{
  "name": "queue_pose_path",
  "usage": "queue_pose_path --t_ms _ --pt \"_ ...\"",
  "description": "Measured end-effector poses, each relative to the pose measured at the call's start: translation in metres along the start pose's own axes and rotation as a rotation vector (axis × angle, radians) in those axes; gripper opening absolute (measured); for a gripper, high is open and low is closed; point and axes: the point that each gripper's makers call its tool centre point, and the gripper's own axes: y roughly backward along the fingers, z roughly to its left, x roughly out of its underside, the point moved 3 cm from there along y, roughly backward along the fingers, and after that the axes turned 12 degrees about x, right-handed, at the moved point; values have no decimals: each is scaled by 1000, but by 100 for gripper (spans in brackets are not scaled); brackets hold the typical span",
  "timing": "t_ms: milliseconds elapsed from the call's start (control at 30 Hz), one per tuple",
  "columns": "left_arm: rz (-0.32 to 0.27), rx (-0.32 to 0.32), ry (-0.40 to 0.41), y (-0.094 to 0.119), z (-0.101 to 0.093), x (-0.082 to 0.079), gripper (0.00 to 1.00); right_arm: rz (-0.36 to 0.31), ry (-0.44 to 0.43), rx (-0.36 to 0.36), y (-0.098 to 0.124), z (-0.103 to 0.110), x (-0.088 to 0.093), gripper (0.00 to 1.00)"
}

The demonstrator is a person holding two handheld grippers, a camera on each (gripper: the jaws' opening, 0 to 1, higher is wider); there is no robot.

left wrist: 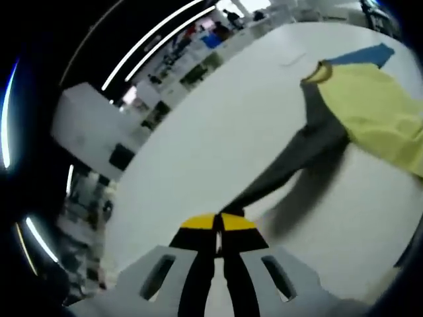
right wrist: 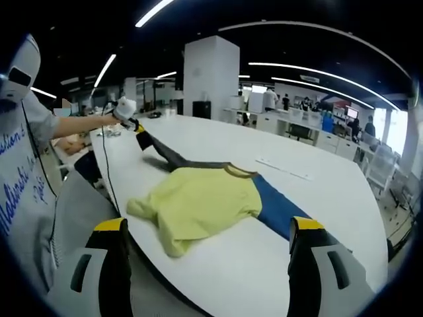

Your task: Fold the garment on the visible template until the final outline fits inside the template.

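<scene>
My left hand-held gripper point(left wrist: 218, 228) is pinched together on the end of the gray sleeve point(left wrist: 291, 165), lifting it off the white tabletop point(left wrist: 218, 125). The shirt point(right wrist: 198, 201), yellow in the body with one gray and one blue sleeve point(right wrist: 281, 211), lies bunched on the tabletop. My right hand-held gripper point(right wrist: 208, 247) hangs near it with jaws wide apart, holding nothing.

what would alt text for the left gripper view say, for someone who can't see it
The left gripper, its yellow-tipped jaws shut, pinches the end of a grey sleeve and holds it stretched out from a yellow garment lying on a white table. A blue sleeve shows beyond the yellow body, near its collar.
</scene>
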Motion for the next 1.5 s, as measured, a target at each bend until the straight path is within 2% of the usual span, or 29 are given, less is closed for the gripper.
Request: queue_pose_path --t_ms 267,633,867,1500 --pt "29 11 -18 -8 5 10 0 14 -2 15 -1 0 -2 100" --pt "75 33 -3 -9 -8 48 0 19 13 -10 -7 8 -5 100" --pt "98 36 -61 -4 -21 48 0 10 22 -33 -11 12 -7 100" --pt "133 123 -33 -6 -62 68 0 14 17 -26 -4 10 3 100"
